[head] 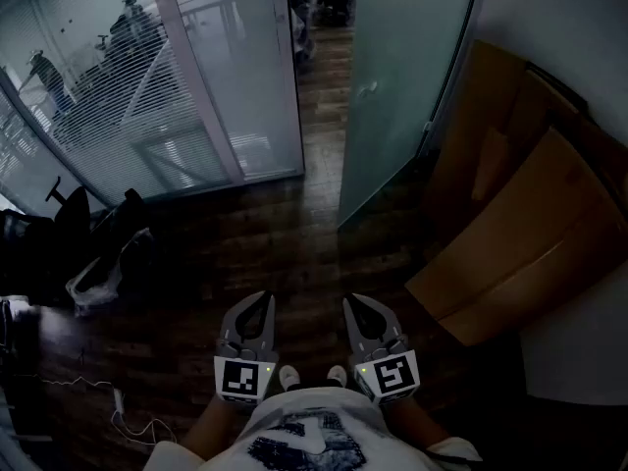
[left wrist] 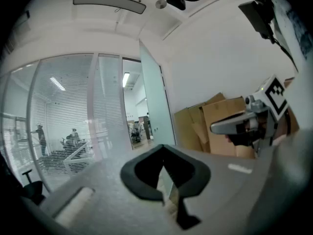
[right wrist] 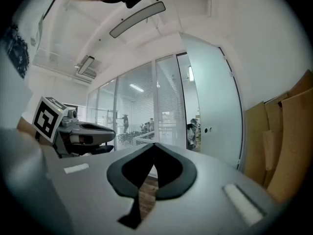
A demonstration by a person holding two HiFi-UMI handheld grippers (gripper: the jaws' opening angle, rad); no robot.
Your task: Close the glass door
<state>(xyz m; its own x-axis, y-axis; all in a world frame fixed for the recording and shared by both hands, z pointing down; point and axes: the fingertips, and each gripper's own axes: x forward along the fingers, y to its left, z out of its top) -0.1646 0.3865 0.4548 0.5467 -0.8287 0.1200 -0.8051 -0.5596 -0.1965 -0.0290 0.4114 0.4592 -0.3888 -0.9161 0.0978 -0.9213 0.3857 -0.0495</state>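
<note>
The frosted glass door (head: pixel 402 86) stands open ahead and to the right, its edge turned towards me, with a small knob (head: pixel 371 88) on its face. It also shows as the door (left wrist: pixel 156 106) in the left gripper view and the door (right wrist: pixel 215 102) in the right gripper view. Both grippers are held low and close to my body, well short of the door. My left gripper (head: pixel 266 300) is shut with nothing in it. My right gripper (head: pixel 349 304) is shut and empty too. In each gripper view the jaws meet at the tips, the left gripper (left wrist: pixel 164 148) and the right gripper (right wrist: pixel 154 145).
The doorway (head: pixel 319 57) opens between the door and a glass partition with blinds (head: pixel 147 96); people stand beyond it. Large cardboard sheets (head: pixel 520 234) lean on the right wall. Dark chairs and bags (head: pixel 59 234) sit left, and a white cable (head: pixel 118 405) lies on the wooden floor.
</note>
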